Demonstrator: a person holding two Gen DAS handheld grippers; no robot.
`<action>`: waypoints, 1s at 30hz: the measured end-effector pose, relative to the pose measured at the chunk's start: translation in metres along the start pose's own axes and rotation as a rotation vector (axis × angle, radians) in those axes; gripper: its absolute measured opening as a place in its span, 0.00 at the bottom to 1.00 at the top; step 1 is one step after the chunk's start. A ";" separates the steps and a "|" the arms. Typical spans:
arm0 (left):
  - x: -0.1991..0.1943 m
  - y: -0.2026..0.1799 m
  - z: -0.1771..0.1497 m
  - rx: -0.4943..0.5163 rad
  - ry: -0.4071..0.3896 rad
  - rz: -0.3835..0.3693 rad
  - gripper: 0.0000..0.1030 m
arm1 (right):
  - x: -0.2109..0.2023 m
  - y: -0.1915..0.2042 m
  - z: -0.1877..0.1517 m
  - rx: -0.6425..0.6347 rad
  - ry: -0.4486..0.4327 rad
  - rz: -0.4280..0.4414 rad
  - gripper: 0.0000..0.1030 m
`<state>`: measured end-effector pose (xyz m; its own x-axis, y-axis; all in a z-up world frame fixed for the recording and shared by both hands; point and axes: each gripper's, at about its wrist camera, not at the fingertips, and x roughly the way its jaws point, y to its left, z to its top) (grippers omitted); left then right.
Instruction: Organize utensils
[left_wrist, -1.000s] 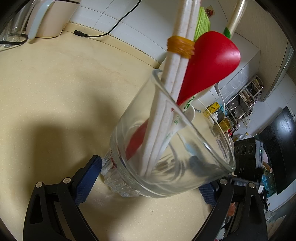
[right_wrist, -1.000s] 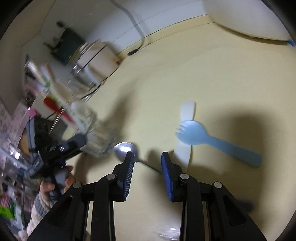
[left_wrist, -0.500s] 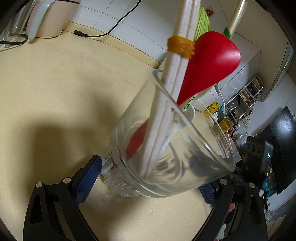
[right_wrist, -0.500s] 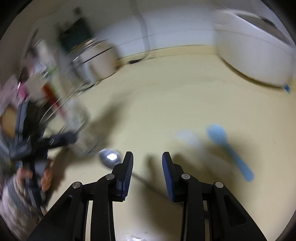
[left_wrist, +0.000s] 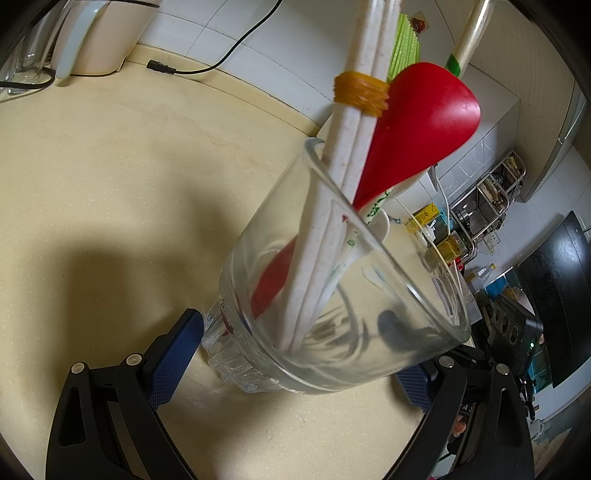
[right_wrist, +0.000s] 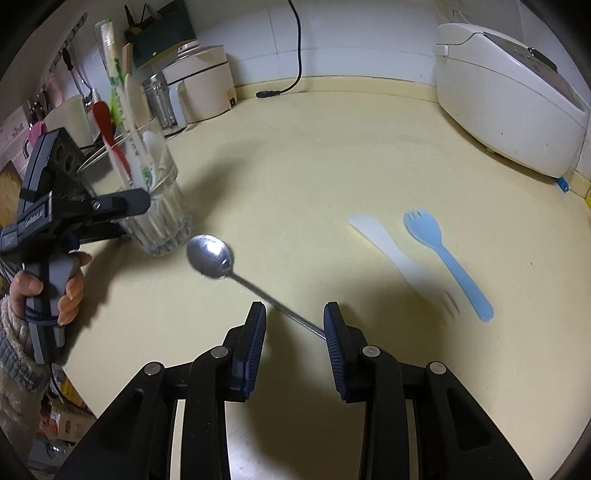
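Beige counter (right_wrist: 332, 166): metal spoon (right_wrist: 210, 254) beside glass (right_wrist: 162, 221).

Red spoon (left_wrist: 417, 129), pale-blue spork (right_wrist: 443, 254), silver spoon (right_wrist: 210, 254), blue-padded tongs (right_wrist: 294, 325).

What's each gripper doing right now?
Left gripper: closed on the glass.
Right gripper: open, spoon handle between its jaws, ungripped.

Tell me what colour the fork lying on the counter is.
Light blue; the fork shows best in the right wrist view.
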<state>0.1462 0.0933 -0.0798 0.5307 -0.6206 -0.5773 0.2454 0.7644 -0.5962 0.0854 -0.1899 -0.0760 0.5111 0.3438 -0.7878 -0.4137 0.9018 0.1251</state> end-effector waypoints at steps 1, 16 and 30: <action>0.000 0.000 0.000 0.000 0.000 0.000 0.94 | -0.002 0.002 -0.002 -0.003 0.004 0.002 0.32; 0.000 0.000 0.000 0.000 0.000 0.000 0.94 | 0.000 0.023 -0.008 0.017 0.033 0.231 0.32; 0.000 0.000 0.000 0.000 0.000 0.000 0.94 | -0.046 -0.077 -0.009 0.322 -0.214 0.042 0.32</action>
<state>0.1462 0.0934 -0.0796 0.5306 -0.6207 -0.5773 0.2454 0.7644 -0.5963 0.0871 -0.2774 -0.0547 0.6581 0.3983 -0.6389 -0.1974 0.9102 0.3642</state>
